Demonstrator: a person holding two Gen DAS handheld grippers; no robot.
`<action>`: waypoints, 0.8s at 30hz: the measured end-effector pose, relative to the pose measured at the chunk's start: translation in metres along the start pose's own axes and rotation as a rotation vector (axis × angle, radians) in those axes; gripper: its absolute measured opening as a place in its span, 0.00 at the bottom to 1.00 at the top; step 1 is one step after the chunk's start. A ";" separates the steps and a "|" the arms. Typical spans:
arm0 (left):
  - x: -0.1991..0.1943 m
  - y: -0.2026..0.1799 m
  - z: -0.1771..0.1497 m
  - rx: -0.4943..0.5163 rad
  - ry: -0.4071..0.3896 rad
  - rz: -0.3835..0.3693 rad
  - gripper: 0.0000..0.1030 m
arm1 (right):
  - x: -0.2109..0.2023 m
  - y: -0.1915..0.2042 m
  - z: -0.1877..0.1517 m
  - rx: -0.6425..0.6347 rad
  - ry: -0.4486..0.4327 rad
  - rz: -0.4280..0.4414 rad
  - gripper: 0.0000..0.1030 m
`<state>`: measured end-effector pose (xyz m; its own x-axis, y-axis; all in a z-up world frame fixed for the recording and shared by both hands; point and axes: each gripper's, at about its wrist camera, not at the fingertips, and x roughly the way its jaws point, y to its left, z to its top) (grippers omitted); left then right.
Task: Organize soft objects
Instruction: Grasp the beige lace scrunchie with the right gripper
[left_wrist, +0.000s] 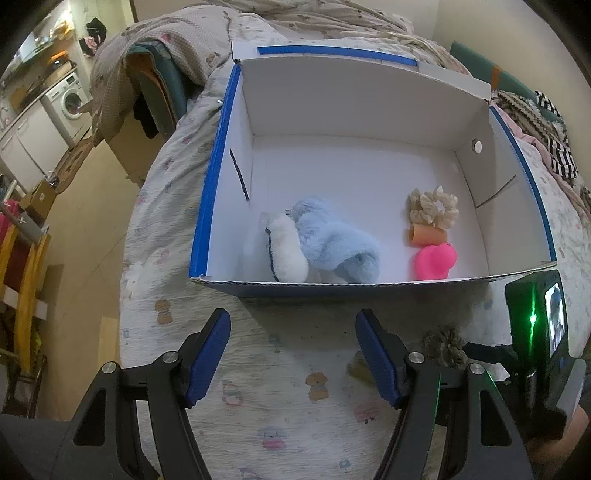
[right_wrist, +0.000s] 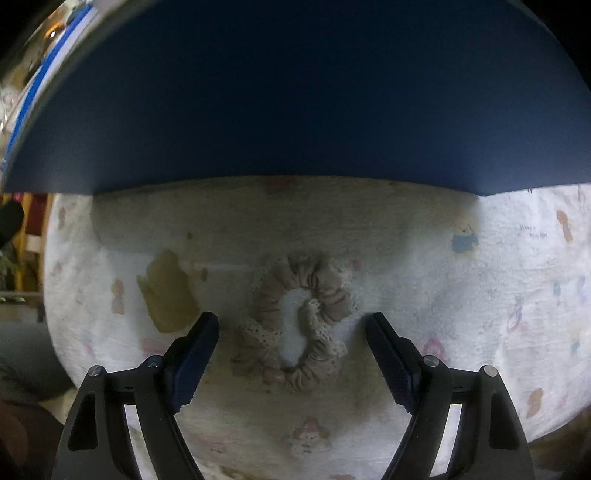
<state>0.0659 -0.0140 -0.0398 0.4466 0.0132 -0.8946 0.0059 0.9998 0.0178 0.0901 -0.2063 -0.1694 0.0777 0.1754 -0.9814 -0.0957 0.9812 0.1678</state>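
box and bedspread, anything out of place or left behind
Two soft things lie outside the white cardboard box with blue edges: a taupe lace-trimmed fabric scrunchie and a flat olive-yellow pad, both on the printed bedspread in front of it. The open right gripper hovers around the scrunchie, not gripping.

Both grippers open, pointing steeply down

The left gripper (left_wrist: 293, 325) has its blue-padded fingers (left_wrist: 210, 354) spread apart, nothing between them, black finger arms angling inward toward the tips. The right gripper (right_wrist: 291, 328) points almost straight down with its jaws spread wider, pads (right_wrist: 192, 354) touching nothing. In the left wrist view the right gripper's body shows at the right edge, close beside the left one.
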 end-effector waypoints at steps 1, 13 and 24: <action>0.000 0.000 0.000 0.001 0.000 0.001 0.66 | 0.001 0.002 -0.001 -0.011 0.001 -0.008 0.84; 0.008 -0.009 -0.006 0.040 0.019 -0.005 0.66 | -0.015 0.003 -0.007 -0.037 -0.041 -0.017 0.18; 0.044 -0.029 -0.021 0.078 0.179 -0.073 0.66 | -0.045 -0.031 -0.013 0.130 -0.144 0.049 0.18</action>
<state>0.0667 -0.0424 -0.0889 0.2763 -0.0500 -0.9598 0.1052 0.9942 -0.0216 0.0768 -0.2454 -0.1312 0.2178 0.2238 -0.9500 0.0256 0.9717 0.2348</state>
